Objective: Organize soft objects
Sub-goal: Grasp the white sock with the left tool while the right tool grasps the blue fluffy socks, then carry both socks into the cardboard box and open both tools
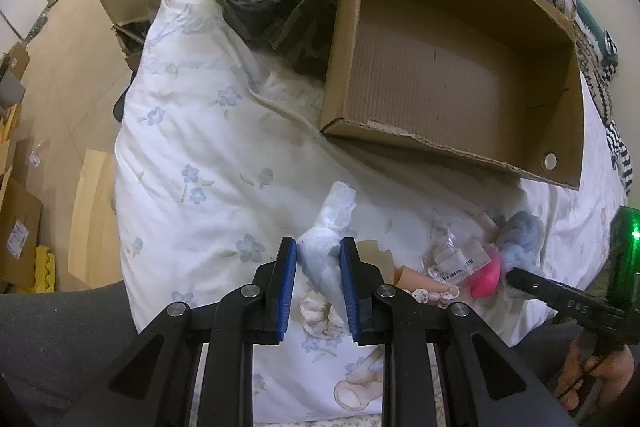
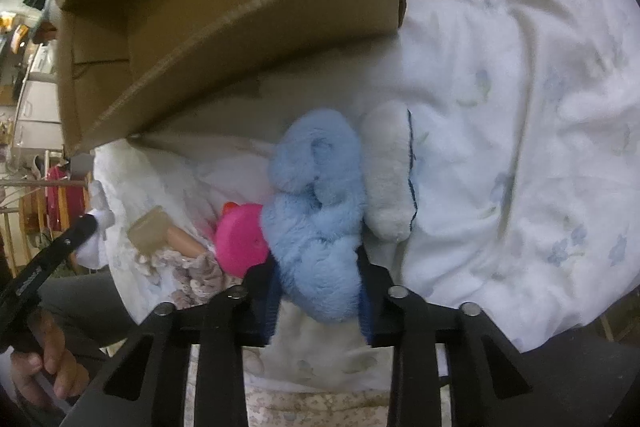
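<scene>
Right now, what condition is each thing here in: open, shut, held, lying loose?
Cardboard box: open, empty.
Left gripper: shut on the white cloth.
Right gripper: shut on the blue plush toy.
Pink toy: lying loose on the bedsheet.

My room light is soft and a bit dim. My right picture is blurry. Both pictures bend round, with black corners.

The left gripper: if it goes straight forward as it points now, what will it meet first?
Likely the near wall of the cardboard box. The left gripper already holds a white cloth item; only floral bedding lies between.
</scene>
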